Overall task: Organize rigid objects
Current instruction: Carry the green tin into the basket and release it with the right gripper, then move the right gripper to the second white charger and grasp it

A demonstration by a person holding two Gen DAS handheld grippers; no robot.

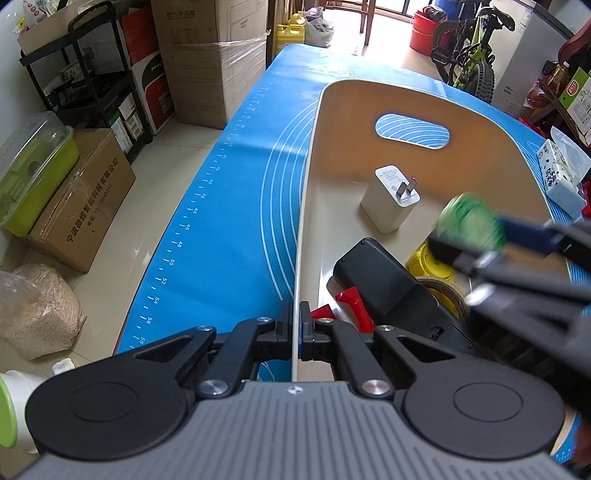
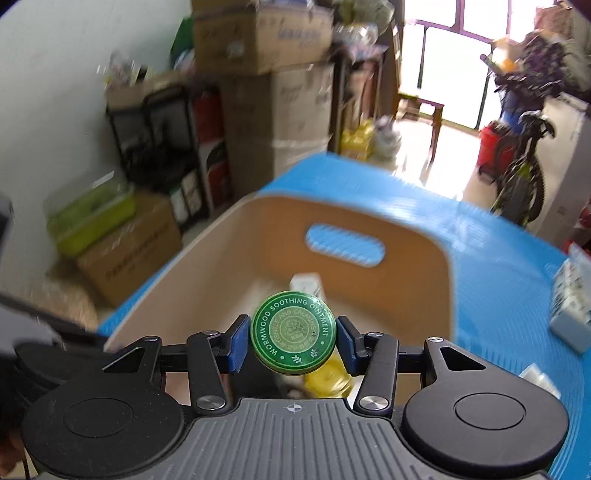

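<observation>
Inside bin (image 1: 476, 122): charger (image 1: 388, 201), perhaps tape (image 1: 445, 291).

Setting was a lived-in home room doubling as storage. Stacked cardboard boxes (image 1: 218, 62) stood at upper centre of the left wrist view, beside a black shelf rack (image 1: 92, 77) at upper left. A child's green bicycle (image 1: 472, 55) leaned at upper right near a red bucket (image 1: 421, 33). Yellow jugs (image 1: 291, 31) sat on the tiled floor (image 1: 155, 177) by a bright doorway. A blue baking mat (image 1: 229, 221) with printed ruler marks covered the table. A sack of grain (image 1: 40, 314) lay at lower left.
</observation>
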